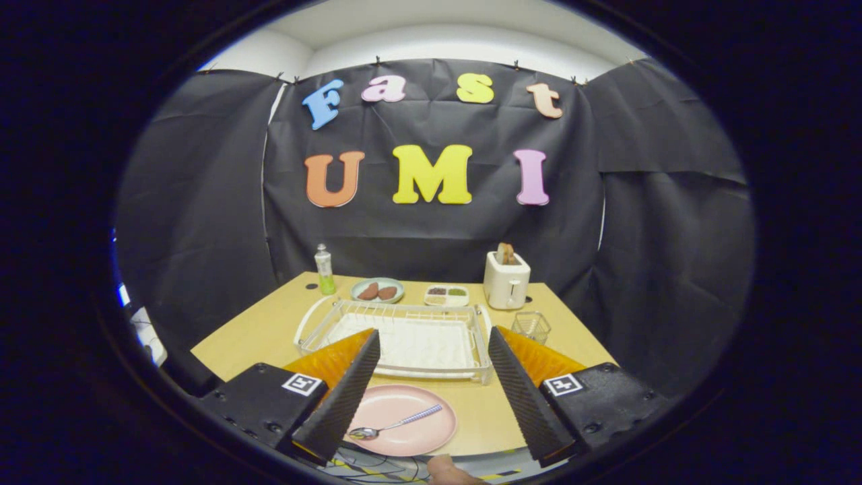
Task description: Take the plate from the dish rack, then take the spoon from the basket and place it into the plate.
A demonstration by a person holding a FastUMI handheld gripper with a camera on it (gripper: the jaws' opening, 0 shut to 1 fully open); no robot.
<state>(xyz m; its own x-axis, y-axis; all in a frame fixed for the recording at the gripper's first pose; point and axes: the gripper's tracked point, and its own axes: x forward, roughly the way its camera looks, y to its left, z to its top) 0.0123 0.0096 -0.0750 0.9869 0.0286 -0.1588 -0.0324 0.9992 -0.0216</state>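
Pink plate (404,421) is lying flat on the near edge of the table (262,330), between the claw's fingers, closer to the left one. Spoon (394,424) is resting in the plate, bowl to the near left, handle pointing far right. Claw (431,397) is hovering above with fingers spread wide, holding nothing. Just beyond the plate the clear dish rack (404,340) is sitting with no dishes in it. Small wire basket (531,326) is standing right of the rack. Along the far side: green bottle (324,269) at left, a plate with two brown pieces (377,290), a divided tray (446,295), a white toaster (506,281) with toast sticking up at right
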